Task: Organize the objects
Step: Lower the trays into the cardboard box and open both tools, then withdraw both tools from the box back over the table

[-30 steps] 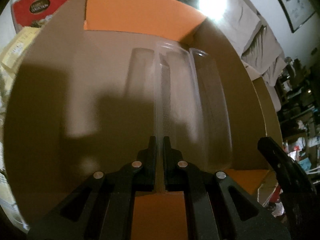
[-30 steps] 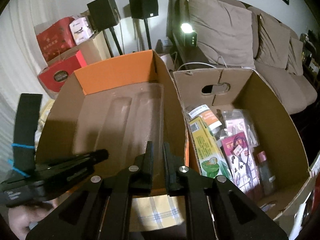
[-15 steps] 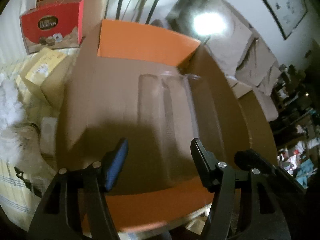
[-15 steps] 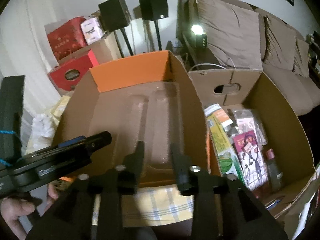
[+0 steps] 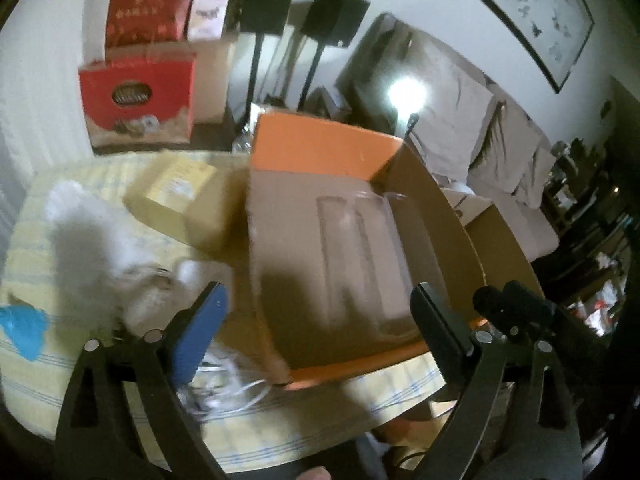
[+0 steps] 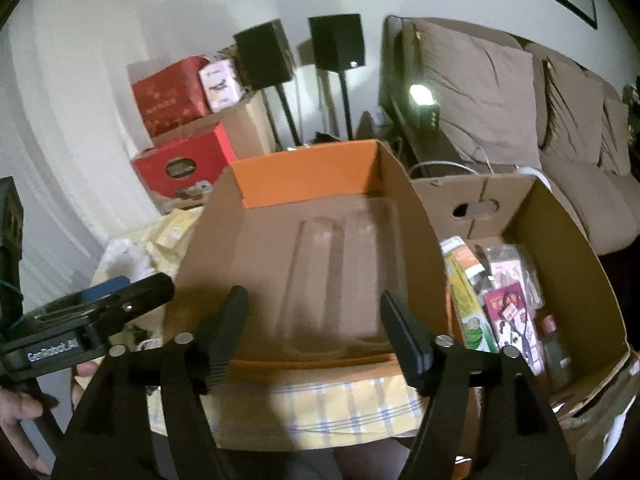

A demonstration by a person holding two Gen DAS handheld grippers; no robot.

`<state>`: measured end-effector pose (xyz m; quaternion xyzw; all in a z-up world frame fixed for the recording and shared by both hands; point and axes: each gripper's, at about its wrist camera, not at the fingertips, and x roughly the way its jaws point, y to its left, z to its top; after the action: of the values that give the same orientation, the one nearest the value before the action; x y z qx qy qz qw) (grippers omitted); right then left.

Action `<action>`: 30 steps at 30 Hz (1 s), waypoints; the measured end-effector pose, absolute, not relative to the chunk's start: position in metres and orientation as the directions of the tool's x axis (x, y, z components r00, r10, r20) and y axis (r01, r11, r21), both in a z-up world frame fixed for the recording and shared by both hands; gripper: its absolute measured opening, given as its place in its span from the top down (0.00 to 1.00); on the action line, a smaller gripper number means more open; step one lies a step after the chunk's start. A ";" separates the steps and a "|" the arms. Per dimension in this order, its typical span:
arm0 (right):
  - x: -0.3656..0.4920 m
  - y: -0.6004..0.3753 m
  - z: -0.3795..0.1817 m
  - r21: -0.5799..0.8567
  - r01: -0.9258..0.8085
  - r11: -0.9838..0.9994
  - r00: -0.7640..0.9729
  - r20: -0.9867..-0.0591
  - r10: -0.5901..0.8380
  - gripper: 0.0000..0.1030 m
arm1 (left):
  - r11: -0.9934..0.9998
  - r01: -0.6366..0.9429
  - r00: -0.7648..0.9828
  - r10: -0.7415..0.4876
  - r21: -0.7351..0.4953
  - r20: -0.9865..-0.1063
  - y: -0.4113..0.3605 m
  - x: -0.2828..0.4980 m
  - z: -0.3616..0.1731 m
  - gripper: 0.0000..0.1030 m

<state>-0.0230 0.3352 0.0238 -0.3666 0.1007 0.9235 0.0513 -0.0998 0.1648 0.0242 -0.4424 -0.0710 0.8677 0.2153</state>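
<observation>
surface: yellow checked tablecloth (image 6: 320, 408) | on it: orange-edged cardboard box (image 6: 304, 184), yellow carton (image 5: 176, 184), white fluffy stuff (image 5: 100, 236)

Behind your work you had two black speakers (image 6: 300, 52) on stands against the white wall, red gift boxes (image 6: 176, 128) stacked to their left, a brown sofa (image 6: 520, 96) with cushions on the right, and a small bright lamp (image 6: 418, 94) glaring beside it.

Left gripper (image 5: 318, 308): black, silver screws, one blue pad. Right gripper (image 6: 314, 320): black, silver screws, ribbed pads.
</observation>
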 end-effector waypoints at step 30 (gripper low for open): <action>-0.003 0.236 -0.007 0.197 0.030 -0.980 -0.705 -0.690 -0.160 0.23 | -0.945 -0.248 -0.545 0.319 -0.214 -0.775 0.027 -0.038 -0.041 0.00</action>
<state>-0.0034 0.2355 -0.0069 -0.3802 0.0856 0.9195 -0.0517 -0.0383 0.0272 -0.0408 -0.4487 -0.0393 0.8781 0.1615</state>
